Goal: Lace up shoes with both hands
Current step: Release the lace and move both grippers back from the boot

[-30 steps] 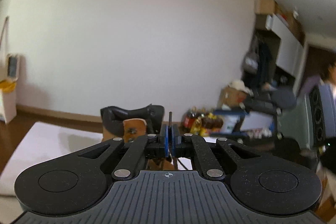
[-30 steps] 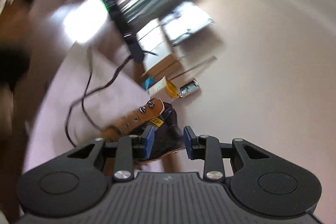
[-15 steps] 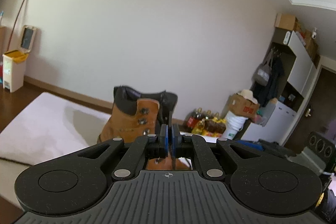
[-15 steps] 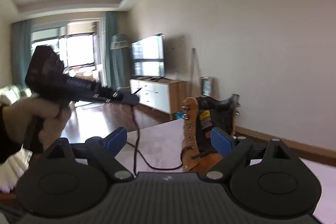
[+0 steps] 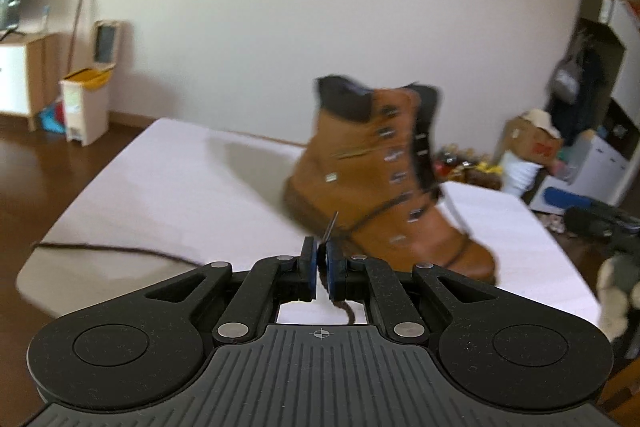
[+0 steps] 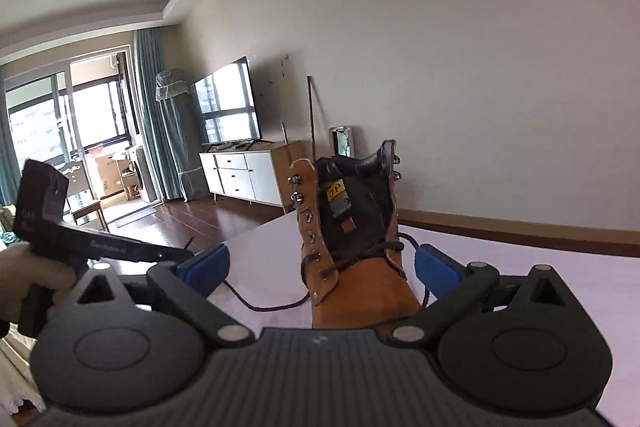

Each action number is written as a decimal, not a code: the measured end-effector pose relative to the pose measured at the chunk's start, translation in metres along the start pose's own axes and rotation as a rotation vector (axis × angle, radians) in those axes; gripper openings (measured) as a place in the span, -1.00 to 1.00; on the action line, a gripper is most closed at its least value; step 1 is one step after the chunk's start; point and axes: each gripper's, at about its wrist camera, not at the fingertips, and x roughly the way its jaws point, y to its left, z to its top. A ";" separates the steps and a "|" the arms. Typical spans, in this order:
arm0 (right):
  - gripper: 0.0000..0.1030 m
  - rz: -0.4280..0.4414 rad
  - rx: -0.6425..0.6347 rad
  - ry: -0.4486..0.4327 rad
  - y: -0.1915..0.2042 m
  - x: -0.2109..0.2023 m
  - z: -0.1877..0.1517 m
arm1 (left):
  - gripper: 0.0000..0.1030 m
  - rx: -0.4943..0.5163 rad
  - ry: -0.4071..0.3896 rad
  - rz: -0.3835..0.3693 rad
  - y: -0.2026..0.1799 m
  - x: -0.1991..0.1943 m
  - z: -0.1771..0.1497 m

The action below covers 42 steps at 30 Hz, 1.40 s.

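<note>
A tan lace-up boot (image 5: 360, 187) with a black collar stands on a white table (image 5: 180, 187), toe toward the near right. My left gripper (image 5: 320, 259) is shut on the dark shoelace (image 5: 331, 227), whose tip pokes up between the blue pads, just short of the boot's side. In the right wrist view the boot (image 6: 360, 283) faces me tongue-on, loosely laced at the low eyelets. My right gripper (image 6: 320, 263) is opening, its pads wide on either side of the boot and not touching it. A gloved hand (image 6: 36, 275) holds the left gripper at far left.
A slack run of lace (image 6: 272, 305) trails over the table, and more of it lies along the near left edge (image 5: 120, 249). A pedal bin (image 5: 86, 99), a TV (image 6: 232, 107) on a cabinet (image 6: 248, 179) and boxes (image 5: 532, 143) stand around the room.
The left gripper has tipped down and sunk toward the table, bringing the whole boot into view. The right gripper has rolled upright and opened from nearly closed to wide.
</note>
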 end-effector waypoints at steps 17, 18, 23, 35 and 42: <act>0.94 -0.012 -0.016 0.069 0.005 0.040 -0.005 | -0.38 -0.186 -0.024 0.167 0.116 -0.021 -0.012; 0.94 -0.013 -0.019 0.072 0.006 0.042 -0.005 | -0.38 -0.203 -0.031 0.178 0.124 -0.024 -0.013; 0.94 -0.023 -0.026 0.081 0.007 0.049 -0.007 | -0.38 -0.342 -0.087 0.247 0.178 -0.041 -0.014; 0.89 -0.039 -0.054 0.038 0.014 0.055 -0.005 | -0.53 -0.144 -0.008 0.248 0.171 -0.012 -0.001; 0.64 0.110 -0.085 0.125 0.030 0.057 -0.005 | -0.59 0.052 0.034 0.136 0.123 0.017 0.013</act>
